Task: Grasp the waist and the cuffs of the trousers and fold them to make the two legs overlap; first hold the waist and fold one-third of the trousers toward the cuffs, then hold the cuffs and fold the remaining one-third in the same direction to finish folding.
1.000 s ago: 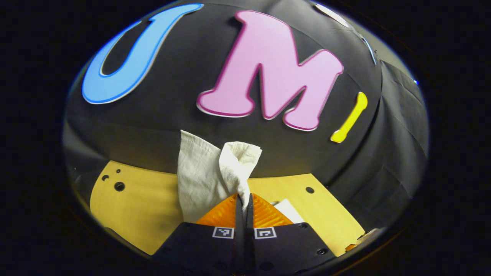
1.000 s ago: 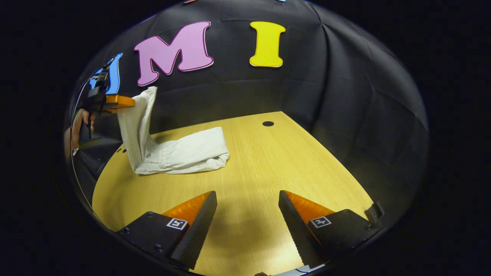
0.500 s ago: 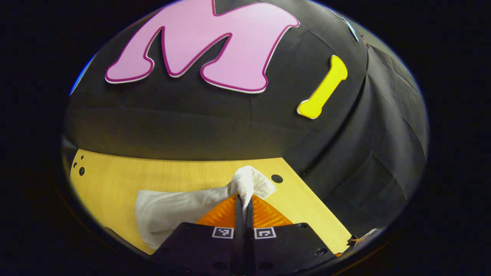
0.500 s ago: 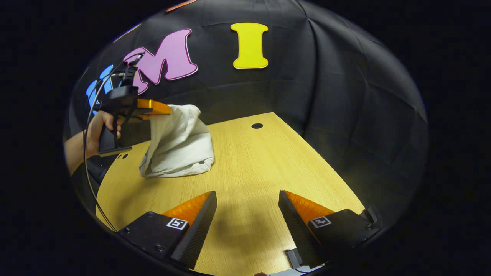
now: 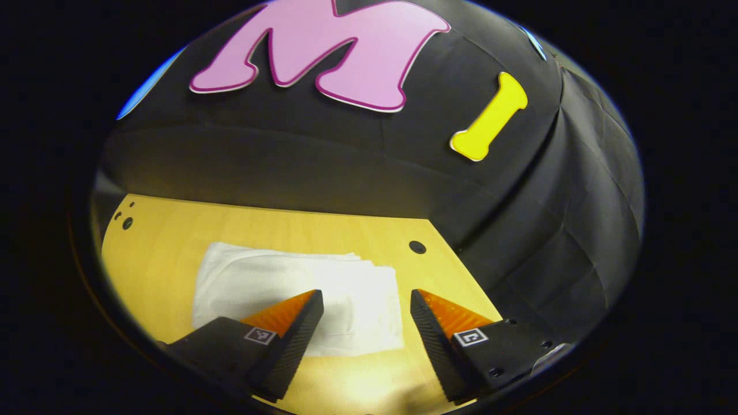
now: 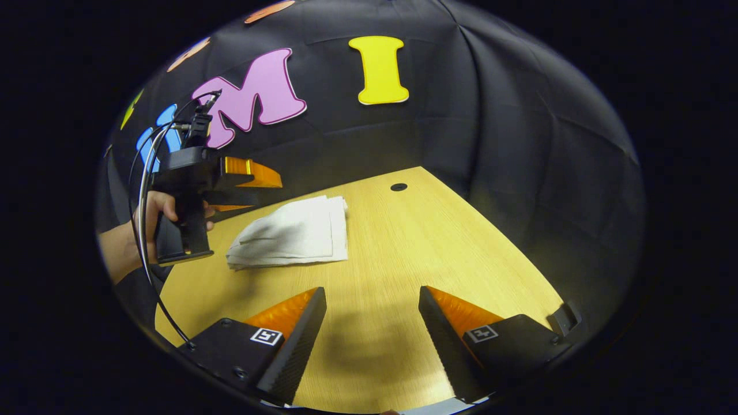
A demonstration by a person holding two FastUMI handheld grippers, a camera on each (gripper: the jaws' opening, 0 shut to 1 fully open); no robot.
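Note:
The white trousers [image 5: 300,294] lie folded into a flat rectangle on the wooden table [image 5: 167,230]. My left gripper [image 5: 365,298] hovers open just above their near edge, with nothing between its fingers. In the right gripper view the folded trousers [image 6: 297,230] rest at the table's left part, and the left gripper [image 6: 253,183], held by a hand [image 6: 153,222], hangs open above their left end. My right gripper [image 6: 372,297] stands open over bare table, well apart from the cloth.
A round cable hole [image 6: 398,187] sits in the table [image 6: 403,253] near its far edge, beyond the trousers. Small holes [image 5: 125,221] mark the far left corner. Black cloth walls close the booth behind and to the right. A cable [image 6: 144,230] trails from the left gripper.
The left gripper carried the cuff end over, lowered it onto the folded stack and opened, letting the cloth go. The trousers now lie flat. The right gripper stayed open and nearly still.

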